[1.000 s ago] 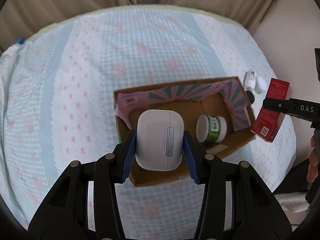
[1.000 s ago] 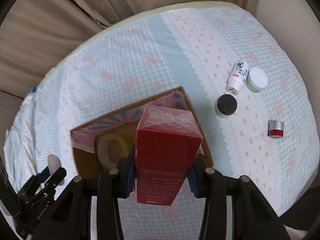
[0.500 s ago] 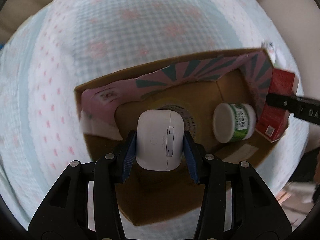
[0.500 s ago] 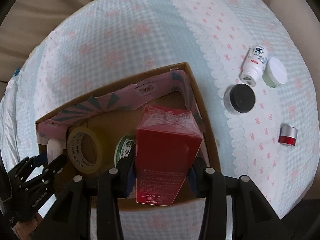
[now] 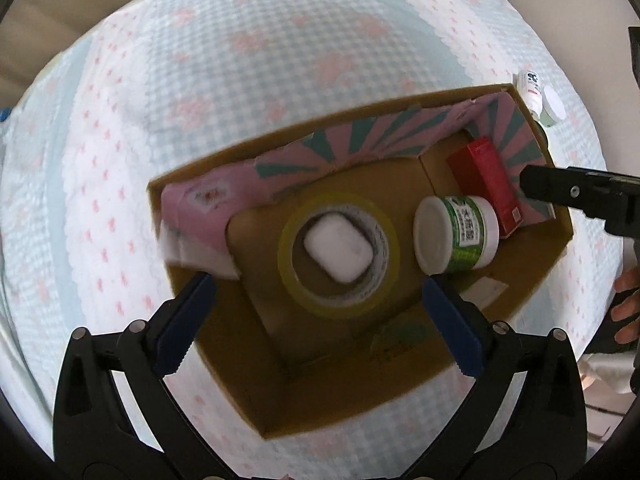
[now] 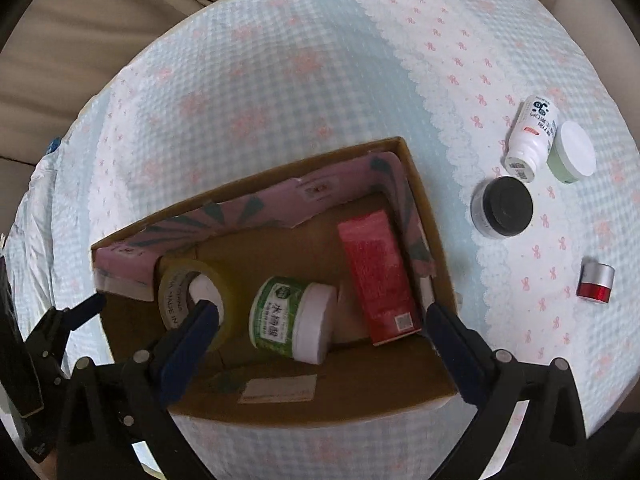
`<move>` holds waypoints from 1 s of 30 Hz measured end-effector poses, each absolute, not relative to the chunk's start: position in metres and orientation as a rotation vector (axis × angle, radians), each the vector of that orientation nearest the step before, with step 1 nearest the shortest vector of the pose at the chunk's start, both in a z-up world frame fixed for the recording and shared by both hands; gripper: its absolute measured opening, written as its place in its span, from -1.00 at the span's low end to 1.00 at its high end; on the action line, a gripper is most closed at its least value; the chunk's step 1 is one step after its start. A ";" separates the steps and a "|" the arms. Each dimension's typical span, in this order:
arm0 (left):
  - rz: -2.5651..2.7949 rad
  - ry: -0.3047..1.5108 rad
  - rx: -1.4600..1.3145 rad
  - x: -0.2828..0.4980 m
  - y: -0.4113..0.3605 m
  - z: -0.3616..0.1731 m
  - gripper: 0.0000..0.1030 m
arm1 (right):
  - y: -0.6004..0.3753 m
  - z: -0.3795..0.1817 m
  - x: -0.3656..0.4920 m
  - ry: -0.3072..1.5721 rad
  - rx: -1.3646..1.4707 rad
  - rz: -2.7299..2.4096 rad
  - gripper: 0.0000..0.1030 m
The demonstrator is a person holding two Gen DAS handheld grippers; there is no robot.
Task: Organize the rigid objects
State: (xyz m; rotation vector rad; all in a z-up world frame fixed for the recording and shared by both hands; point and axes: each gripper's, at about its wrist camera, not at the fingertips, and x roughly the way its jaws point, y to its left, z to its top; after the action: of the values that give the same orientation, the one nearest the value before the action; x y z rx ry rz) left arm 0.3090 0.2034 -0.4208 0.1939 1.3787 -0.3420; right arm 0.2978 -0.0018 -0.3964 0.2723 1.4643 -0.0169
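Note:
A cardboard box (image 5: 472,92) (image 6: 436,236) sits on the table. Inside, a white case (image 5: 338,246) lies in the hole of a yellow tape roll (image 5: 384,284) (image 6: 176,284). A green jar with a white lid (image 5: 460,236) (image 6: 292,320) lies on its side beside it. A red carton (image 5: 492,184) (image 6: 376,276) lies against the right wall. My left gripper (image 5: 316,316) is open and empty above the box. My right gripper (image 6: 320,340) is open and empty above the box front; one of its fingers (image 5: 560,190) shows in the left wrist view.
Right of the box on the patterned cloth lie a white bottle (image 6: 532,140), a pale green jar with white lid (image 6: 572,152), a black-lidded jar (image 6: 506,206) and a small red and silver pot (image 6: 596,282). Curtains hang behind the table. A pink printed liner (image 6: 256,212) lines the box.
Both grippers opened. The white case dropped from my left gripper into the tape roll's hole. The red carton left my right gripper and lies in the box.

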 end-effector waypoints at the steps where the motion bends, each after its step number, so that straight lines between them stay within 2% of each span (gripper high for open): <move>1: -0.336 1.380 0.187 0.306 0.206 -0.419 0.99 | -0.001 -0.393 0.296 1.456 0.264 -0.013 1.00; 18: -0.199 1.266 0.058 0.233 0.243 -0.336 0.99 | 0.010 -0.309 0.243 1.327 0.186 0.069 1.00; 30: -0.175 1.210 -0.047 0.164 0.249 -0.306 0.99 | -0.005 -0.272 0.163 1.312 0.183 0.052 1.00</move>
State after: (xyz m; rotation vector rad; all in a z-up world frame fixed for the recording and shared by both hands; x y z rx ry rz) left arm 0.1644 0.2493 -0.3056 -0.0472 1.2104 -0.1751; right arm 0.1632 -0.0049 -0.2721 0.1832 1.3118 0.0518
